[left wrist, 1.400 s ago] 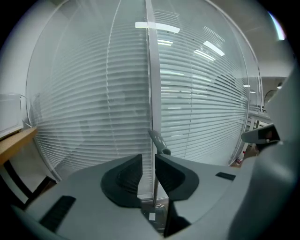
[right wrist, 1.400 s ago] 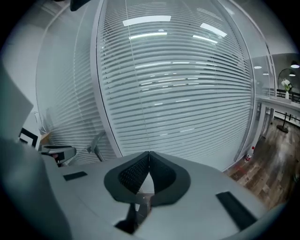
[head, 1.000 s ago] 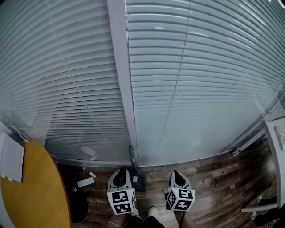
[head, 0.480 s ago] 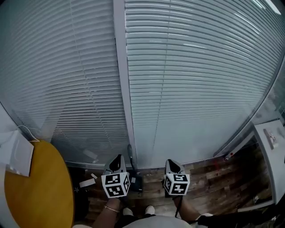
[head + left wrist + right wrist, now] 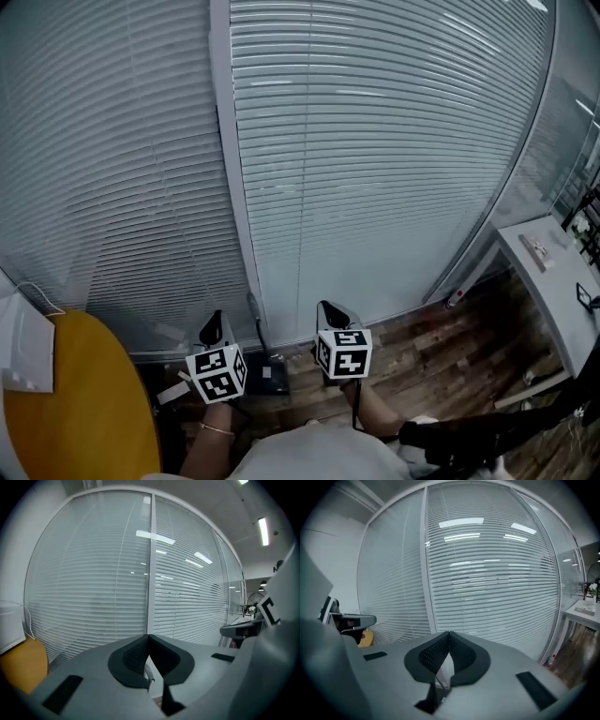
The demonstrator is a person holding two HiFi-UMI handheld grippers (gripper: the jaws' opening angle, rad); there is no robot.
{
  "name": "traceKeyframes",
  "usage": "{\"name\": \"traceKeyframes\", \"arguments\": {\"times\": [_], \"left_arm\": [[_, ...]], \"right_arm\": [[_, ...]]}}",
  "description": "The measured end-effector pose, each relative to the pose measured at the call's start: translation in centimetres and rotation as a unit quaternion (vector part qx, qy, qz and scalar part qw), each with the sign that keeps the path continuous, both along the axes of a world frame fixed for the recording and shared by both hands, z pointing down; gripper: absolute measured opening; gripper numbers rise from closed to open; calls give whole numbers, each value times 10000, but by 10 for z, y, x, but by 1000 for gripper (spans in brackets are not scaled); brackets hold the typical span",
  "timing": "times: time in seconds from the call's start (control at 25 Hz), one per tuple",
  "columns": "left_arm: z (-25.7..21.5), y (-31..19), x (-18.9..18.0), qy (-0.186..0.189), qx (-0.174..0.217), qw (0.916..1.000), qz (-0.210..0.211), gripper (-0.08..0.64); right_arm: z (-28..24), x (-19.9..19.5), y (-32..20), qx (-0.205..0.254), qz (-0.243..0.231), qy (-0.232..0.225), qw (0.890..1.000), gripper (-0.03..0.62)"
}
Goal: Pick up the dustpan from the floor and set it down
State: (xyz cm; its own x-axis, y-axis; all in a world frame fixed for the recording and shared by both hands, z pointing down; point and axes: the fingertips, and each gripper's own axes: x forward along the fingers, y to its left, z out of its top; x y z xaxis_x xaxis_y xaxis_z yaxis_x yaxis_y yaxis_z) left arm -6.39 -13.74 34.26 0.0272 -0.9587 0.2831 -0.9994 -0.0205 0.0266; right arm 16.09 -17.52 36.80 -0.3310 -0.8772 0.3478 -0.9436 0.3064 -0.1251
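The dark dustpan (image 5: 267, 376) lies on the wooden floor at the foot of the glass wall. Its thin upright handle (image 5: 253, 317) leans against the wall's white post. My left gripper (image 5: 217, 322) hangs above the floor just left of the handle, shut with nothing in it. To the right of the dustpan my right gripper (image 5: 330, 308) is held at about the same height, its jaws also closed and empty. In the left gripper view the pads of the left gripper (image 5: 148, 636) meet, with the handle (image 5: 149, 673) showing below them. The right gripper view shows the right gripper (image 5: 449, 633) pressed tip to tip.
A glass wall with white blinds and a white post (image 5: 232, 187) fills the front. A round yellow table (image 5: 70, 412) carrying a white box (image 5: 23, 345) stands at the left. A white desk (image 5: 553, 281) is at the right. Paper scraps (image 5: 171, 393) lie on the floor.
Both grippers have risen from near the floor, and the head view has lifted and swung right. The dustpan stays on the floor.
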Motion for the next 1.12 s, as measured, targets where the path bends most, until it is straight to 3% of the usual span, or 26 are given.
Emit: {"name": "traceKeyframes", "arguments": {"times": [0.32,1.12], "left_arm": [[8,14,-8,113,-117,9998,131,17],[16,5,-14,110,-153,9998,119,17]], "right_arm": [[-5,-15,19,12,21,83,10000,32],[0,-20,10,-43,-35,243,9997,32]]}}
